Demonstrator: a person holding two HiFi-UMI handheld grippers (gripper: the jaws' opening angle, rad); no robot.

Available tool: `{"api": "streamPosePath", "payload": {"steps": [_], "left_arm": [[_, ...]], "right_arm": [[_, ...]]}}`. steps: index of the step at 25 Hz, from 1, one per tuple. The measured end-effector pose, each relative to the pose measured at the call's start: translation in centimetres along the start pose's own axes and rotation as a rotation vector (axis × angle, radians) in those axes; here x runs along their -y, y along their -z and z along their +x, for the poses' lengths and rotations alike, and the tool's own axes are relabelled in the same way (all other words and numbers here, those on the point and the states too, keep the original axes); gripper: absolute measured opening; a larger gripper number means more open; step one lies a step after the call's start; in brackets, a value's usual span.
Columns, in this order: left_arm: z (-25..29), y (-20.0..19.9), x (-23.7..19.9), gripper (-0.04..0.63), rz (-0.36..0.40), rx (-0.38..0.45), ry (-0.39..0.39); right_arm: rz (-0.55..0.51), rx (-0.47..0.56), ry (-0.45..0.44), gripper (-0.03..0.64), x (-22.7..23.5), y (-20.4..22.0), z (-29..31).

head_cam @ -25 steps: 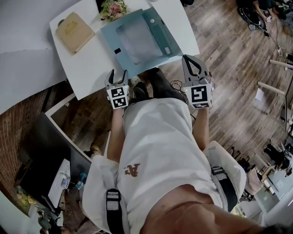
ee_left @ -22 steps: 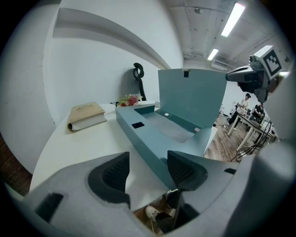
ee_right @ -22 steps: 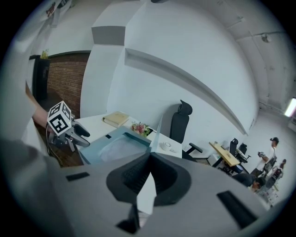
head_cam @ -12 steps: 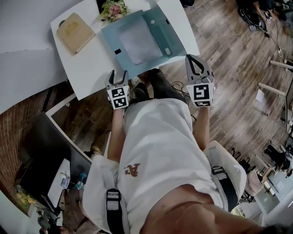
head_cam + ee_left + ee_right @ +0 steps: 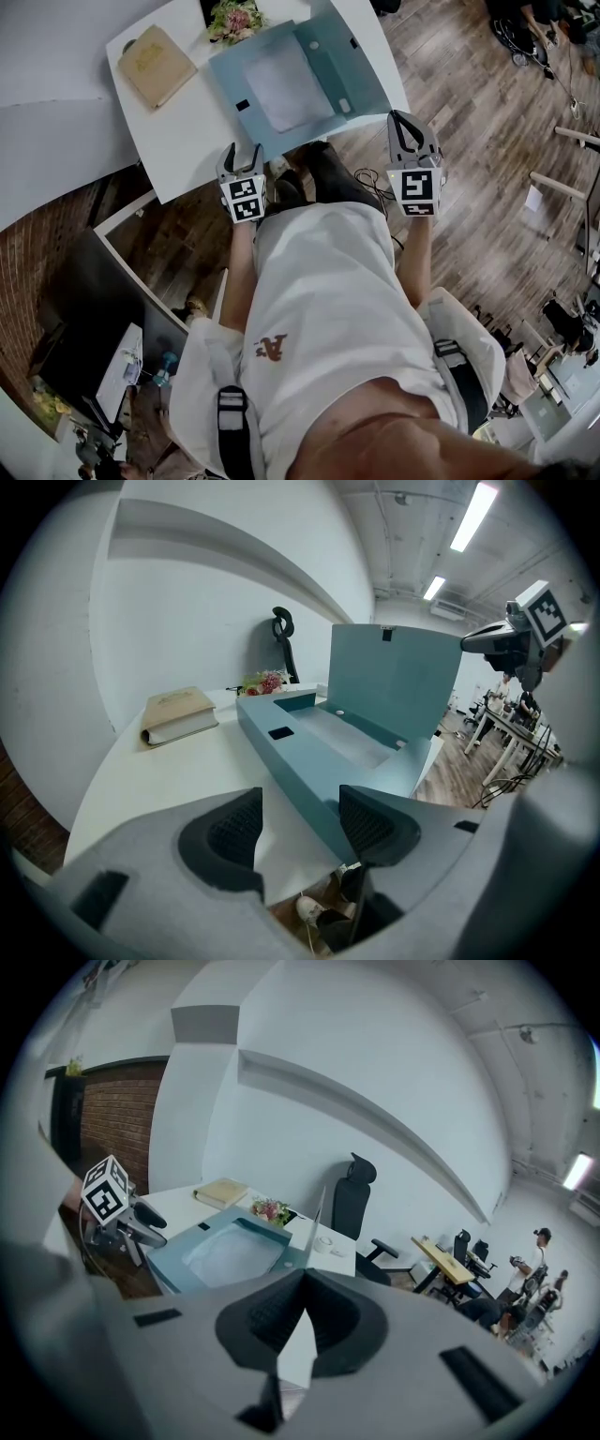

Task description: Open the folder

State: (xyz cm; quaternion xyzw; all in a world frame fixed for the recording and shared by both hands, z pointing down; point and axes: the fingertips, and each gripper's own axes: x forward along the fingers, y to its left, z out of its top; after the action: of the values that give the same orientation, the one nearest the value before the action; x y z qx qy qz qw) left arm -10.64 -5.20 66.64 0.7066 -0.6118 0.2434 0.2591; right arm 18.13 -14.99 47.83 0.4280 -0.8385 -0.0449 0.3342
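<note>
The teal box folder (image 5: 281, 89) lies on the white table (image 5: 178, 122) with its lid (image 5: 342, 52) raised along the right side. In the left gripper view the lid (image 5: 394, 682) stands upright behind the folder's tray (image 5: 319, 742). My left gripper (image 5: 240, 155) is open at the table's front edge, its jaws (image 5: 300, 827) wide apart on either side of the folder's near corner without touching it. My right gripper (image 5: 411, 131) is shut and holds nothing. It hangs over the floor to the right of the table's corner, apart from the folder (image 5: 225, 1251).
A tan book (image 5: 155, 64) lies at the table's back left and a small bunch of flowers (image 5: 234, 17) sits behind the folder. A black office chair (image 5: 354, 1194) stands beyond the table. The person's legs and shoes are below the table's edge. Wooden floor spreads to the right.
My right gripper has drifted to the right, away from the folder's corner, still shut. The left gripper has stayed where it was.
</note>
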Motion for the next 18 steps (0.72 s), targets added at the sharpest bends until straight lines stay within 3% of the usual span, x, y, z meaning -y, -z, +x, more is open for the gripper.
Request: {"api": "streamPosePath", "payload": {"steps": [18], "left_arm": [[0.0, -0.1, 0.1, 0.267, -0.003, 0.000, -0.001]], "right_arm": [[0.015, -0.029, 0.027, 0.008, 1.3, 1.2, 0.2]]}}
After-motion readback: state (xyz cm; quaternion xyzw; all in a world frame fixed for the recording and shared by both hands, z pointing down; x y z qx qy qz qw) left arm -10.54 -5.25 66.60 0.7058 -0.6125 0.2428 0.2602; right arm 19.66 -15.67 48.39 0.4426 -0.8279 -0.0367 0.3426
